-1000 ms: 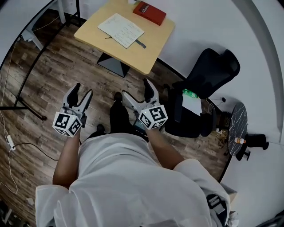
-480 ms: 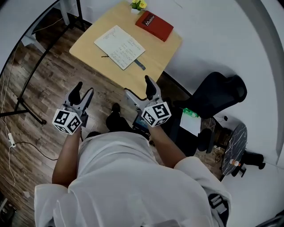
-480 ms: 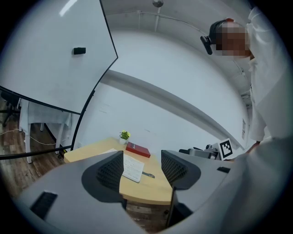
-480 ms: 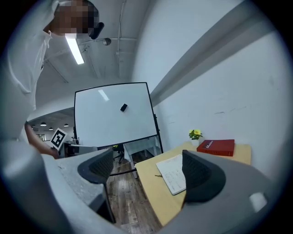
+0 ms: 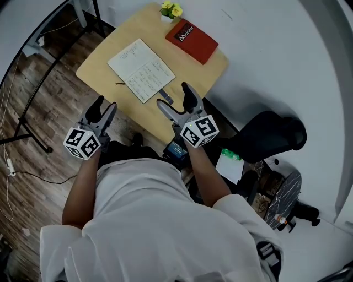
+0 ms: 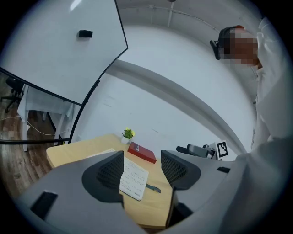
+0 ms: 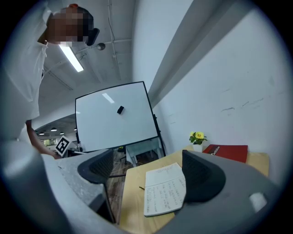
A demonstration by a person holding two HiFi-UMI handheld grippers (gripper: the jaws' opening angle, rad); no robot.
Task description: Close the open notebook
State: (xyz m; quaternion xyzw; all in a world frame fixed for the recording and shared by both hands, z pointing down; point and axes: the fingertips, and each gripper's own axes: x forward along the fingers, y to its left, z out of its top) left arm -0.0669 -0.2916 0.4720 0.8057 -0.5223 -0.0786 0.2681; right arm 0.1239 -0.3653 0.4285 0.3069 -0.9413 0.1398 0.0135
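An open notebook [image 5: 142,70] with handwritten pages lies flat on the wooden table [image 5: 105,50]; its dark strap sticks out toward the table's near edge. It also shows in the left gripper view, notebook [image 6: 134,178], and in the right gripper view, notebook [image 7: 165,189]. My left gripper [image 5: 102,109] hovers open near the table's near-left edge with nothing between its jaws. My right gripper [image 5: 176,100] is open and empty over the table's near edge, just short of the strap.
A red book [image 5: 191,40] and a small pot of yellow flowers [image 5: 170,10] sit at the table's far side by the white wall. A black office chair [image 5: 265,137] stands to the right. A whiteboard [image 7: 112,116] on a stand is to the left.
Both grippers have moved forward to the table, which has come much closer. The right gripper now reaches over the table's near edge. Both stayed open.
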